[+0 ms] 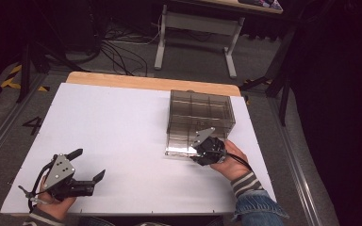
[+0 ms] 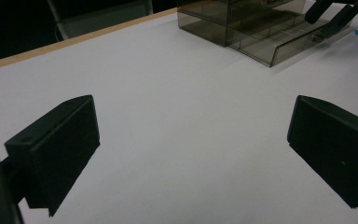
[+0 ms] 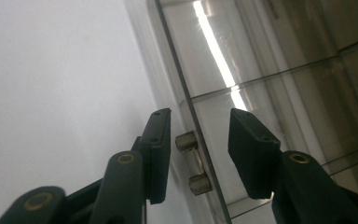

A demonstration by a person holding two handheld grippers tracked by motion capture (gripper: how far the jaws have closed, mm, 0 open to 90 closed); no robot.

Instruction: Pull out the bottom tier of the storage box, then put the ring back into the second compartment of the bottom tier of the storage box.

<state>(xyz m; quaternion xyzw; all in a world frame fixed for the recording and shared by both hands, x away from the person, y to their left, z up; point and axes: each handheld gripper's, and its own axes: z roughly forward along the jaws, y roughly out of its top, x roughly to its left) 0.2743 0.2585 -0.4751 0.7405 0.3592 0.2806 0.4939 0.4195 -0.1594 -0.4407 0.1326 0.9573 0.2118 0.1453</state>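
Note:
A smoked clear drawer cabinet [image 1: 200, 113] stands at the right of the white table [image 1: 122, 127]. Its bottom drawer [image 2: 279, 42] is pulled out a little toward me. My right gripper [image 1: 206, 149] is at that drawer's front. In the right gripper view its jaws [image 3: 198, 121] stand on either side of the drawer's handle [image 3: 193, 161], which has two metal posts, with a gap on each side. My left gripper [image 1: 88, 164] rests near the table's front left corner, its jaws [image 2: 191, 121] wide apart over bare table with nothing between them.
A wooden strip [image 1: 151, 82] runs along the table's far edge. Beyond it stand a white desk frame [image 1: 195, 28] and loose cables [image 1: 122, 52] on the floor. Dark curtains close off the right side.

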